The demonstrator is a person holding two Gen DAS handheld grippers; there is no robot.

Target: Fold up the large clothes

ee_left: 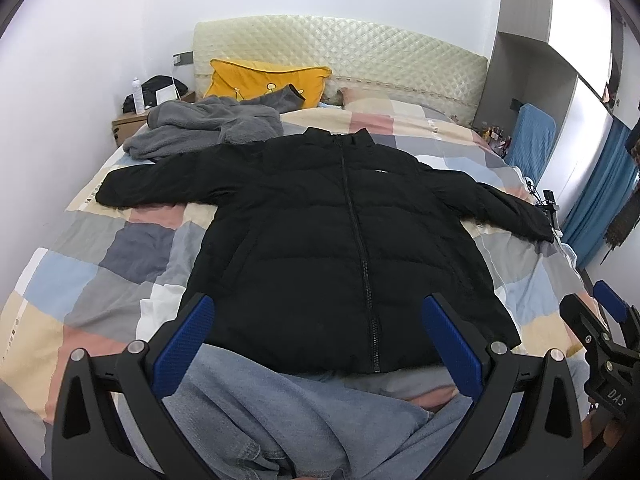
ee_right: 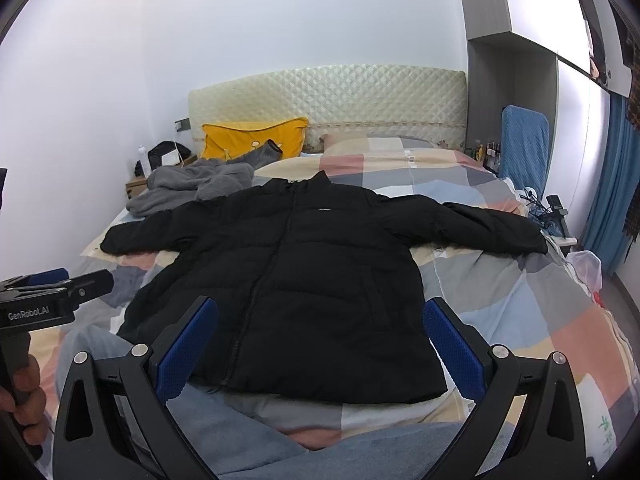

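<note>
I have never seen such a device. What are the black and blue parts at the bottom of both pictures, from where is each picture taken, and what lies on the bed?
No robot is here: a person holds one hand-held tool in each hand. Each picture comes from a camera on one tool, looking forward between its blue-padded jaws. The first shows the left gripper, the second the right gripper. Both are open and hold nothing. On the checked bed cover a black puffer jacket lies flat, zipped, sleeves spread. Behind it lie a grey fleece garment and a yellow pillow.
</note>
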